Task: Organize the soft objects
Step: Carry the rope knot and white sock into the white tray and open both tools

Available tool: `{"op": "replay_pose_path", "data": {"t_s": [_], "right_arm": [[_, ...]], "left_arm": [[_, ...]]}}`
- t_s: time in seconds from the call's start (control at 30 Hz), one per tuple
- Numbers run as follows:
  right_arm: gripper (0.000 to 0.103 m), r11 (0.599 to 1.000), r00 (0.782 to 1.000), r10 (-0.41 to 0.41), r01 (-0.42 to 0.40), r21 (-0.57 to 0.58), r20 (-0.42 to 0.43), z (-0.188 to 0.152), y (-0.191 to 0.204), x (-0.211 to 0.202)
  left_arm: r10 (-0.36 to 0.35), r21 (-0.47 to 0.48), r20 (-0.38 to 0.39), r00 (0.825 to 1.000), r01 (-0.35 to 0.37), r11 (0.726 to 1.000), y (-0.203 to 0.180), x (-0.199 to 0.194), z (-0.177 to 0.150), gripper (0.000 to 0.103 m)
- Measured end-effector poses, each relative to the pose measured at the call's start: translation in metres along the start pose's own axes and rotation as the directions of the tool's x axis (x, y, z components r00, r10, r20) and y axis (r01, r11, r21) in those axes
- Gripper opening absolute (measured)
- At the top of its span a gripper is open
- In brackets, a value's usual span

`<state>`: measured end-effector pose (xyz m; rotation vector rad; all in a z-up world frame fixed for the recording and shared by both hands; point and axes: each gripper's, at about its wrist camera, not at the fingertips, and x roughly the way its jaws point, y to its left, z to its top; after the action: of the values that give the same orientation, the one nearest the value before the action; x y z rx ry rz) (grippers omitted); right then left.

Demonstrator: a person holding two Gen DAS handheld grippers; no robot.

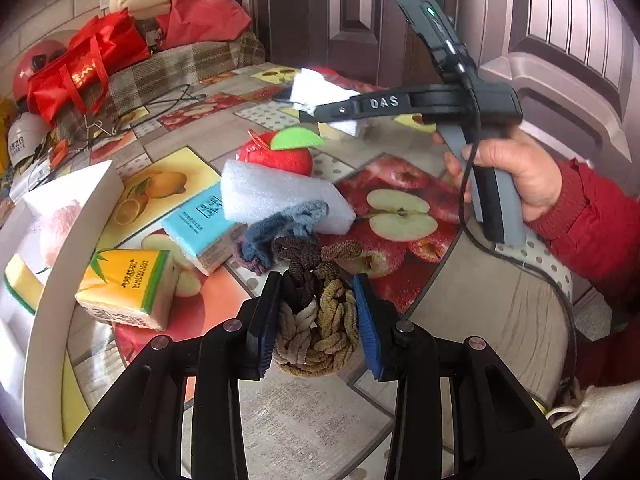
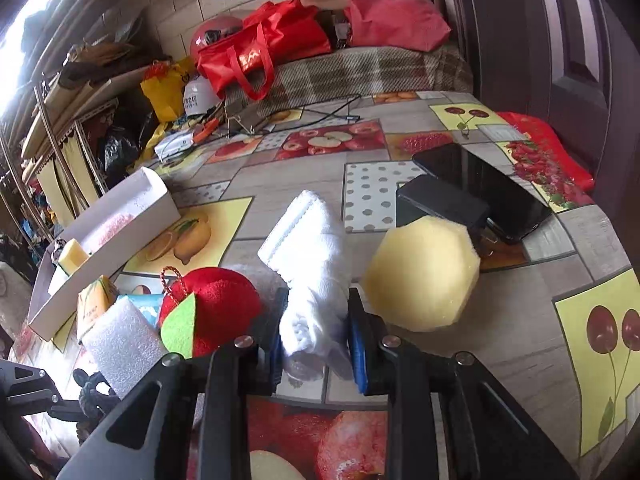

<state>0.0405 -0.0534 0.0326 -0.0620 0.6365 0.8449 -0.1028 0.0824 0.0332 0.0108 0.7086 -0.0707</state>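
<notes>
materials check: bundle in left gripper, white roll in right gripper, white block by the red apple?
Bundle: looks like elastic fabric hair ties, matte, ribbed crinkly loops in brown, tan and cream. White roll: likely cotton terry towel, soft nap, woven ridged band at its end. White block: seems expanded polyethylene foam, slightly glossy, fine bubbly cell texture. Red apple: plush or felt, fuzzy.

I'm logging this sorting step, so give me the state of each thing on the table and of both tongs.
Left tongs: shut on the bundle of hair ties.
Right tongs: shut on the white towel, which is rolled.
White box: open, a yellow sponge inside.
Plush apple: on the table, free.
White foam block: lying against the plush apple.
Yellow foam piece: on the table, free.
</notes>
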Motion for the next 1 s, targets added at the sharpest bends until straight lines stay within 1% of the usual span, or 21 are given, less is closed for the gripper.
{"op": "replay_pose_path", "data": {"t_s": [0.03,0.07,0.1,0.13,0.2,0.23,0.33,0.4,0.43,0.5,0.83,0.87,1.0], "right_arm": [[0.026,1.0,0.998,0.003,-0.002,-0.002,0.061,0.0,0.001,-0.011],[0.026,1.0,0.993,0.002,-0.001,-0.011,0.121,-0.002,0.004,-0.023],[0.026,1.0,0.986,0.0,0.004,-0.025,0.167,-0.005,0.008,-0.034],[0.026,0.999,0.981,0.005,0.003,-0.043,0.193,-0.008,0.013,-0.041],[0.026,0.996,0.975,0.021,0.0,-0.094,0.221,-0.014,0.026,-0.051],[0.026,0.992,0.971,0.025,0.006,-0.126,0.237,-0.016,0.033,-0.055],[0.026,0.974,0.964,0.039,0.022,-0.224,0.264,-0.021,0.055,-0.06],[0.026,0.97,0.966,0.062,0.0,-0.242,0.251,-0.02,0.063,-0.056],[0.026,0.97,0.968,0.074,-0.014,-0.242,0.242,-0.02,0.067,-0.054],[0.026,0.968,0.969,0.092,-0.034,-0.247,0.228,-0.021,0.074,-0.05],[0.026,0.945,0.967,0.18,-0.119,-0.305,0.182,-0.028,0.115,-0.037],[0.026,0.942,0.966,0.192,-0.131,-0.311,0.176,-0.028,0.12,-0.035],[0.026,0.919,0.962,0.23,-0.166,-0.359,0.146,-0.033,0.147,-0.028]], "left_arm": [[0.025,-0.028,0.06,0.998,-0.023,0.999,0.007,-0.01,-0.001,0.035],[0.06,-0.055,0.12,0.991,-0.054,0.997,0.014,-0.021,-0.003,0.035],[0.113,-0.076,0.171,0.979,-0.101,0.992,0.021,-0.031,-0.005,0.035],[0.162,-0.102,0.209,0.964,-0.144,0.984,0.029,-0.04,-0.007,0.035],[0.209,-0.192,0.258,0.943,-0.162,0.968,0.052,-0.055,-0.014,0.035],[0.236,-0.236,0.267,0.934,-0.175,0.956,0.062,-0.06,-0.018,0.035],[0.337,-0.302,0.26,0.905,-0.255,0.918,0.082,-0.071,-0.027,0.035],[0.386,-0.321,0.267,0.883,-0.296,0.9,0.088,-0.079,-0.031,0.035],[0.403,-0.325,0.267,0.876,-0.312,0.893,0.09,-0.081,-0.033,0.035],[0.424,-0.341,0.263,0.867,-0.328,0.881,0.094,-0.084,-0.037,0.035],[0.51,-0.403,0.211,0.834,-0.401,0.823,0.124,-0.09,-0.049,0.035],[0.519,-0.413,0.21,0.829,-0.406,0.815,0.129,-0.091,-0.051,0.035],[0.569,-0.468,0.197,0.799,-0.433,0.77,0.152,-0.101,-0.062,0.035]]}}
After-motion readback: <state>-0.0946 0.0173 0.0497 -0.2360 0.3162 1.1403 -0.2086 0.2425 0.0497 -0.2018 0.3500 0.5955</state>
